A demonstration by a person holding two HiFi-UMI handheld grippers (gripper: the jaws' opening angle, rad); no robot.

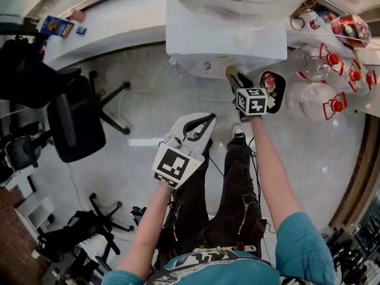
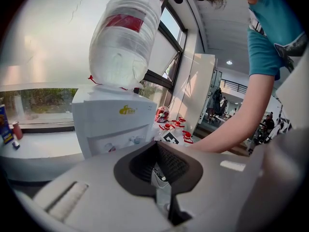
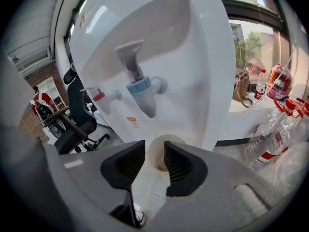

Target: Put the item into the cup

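Note:
A pale paper cup [image 3: 155, 153] stands under the blue tap [image 3: 142, 88] of the white water dispenser [image 3: 159, 42], right beyond my right gripper [image 3: 154, 149]. That gripper is open, and its pads stand apart on either side of the cup's near rim without pressing it. In the head view the right gripper [image 1: 234, 76] reaches in at the dispenser [image 1: 225, 34]. My left gripper [image 1: 209, 120] hangs lower, over the person's legs. Its tips [image 2: 157, 146] are shut, and a small thin silvery item [image 2: 162, 179] shows between the jaws; what it is stays unclear.
A big water bottle [image 2: 125, 37] sits upside down on the dispenser. Several empty jugs with red caps [image 1: 320, 100] lie on the floor to the right, beside a black bin [image 1: 274, 91]. A black office chair [image 1: 74, 120] stands to the left, and a white counter [image 1: 107, 28] runs behind.

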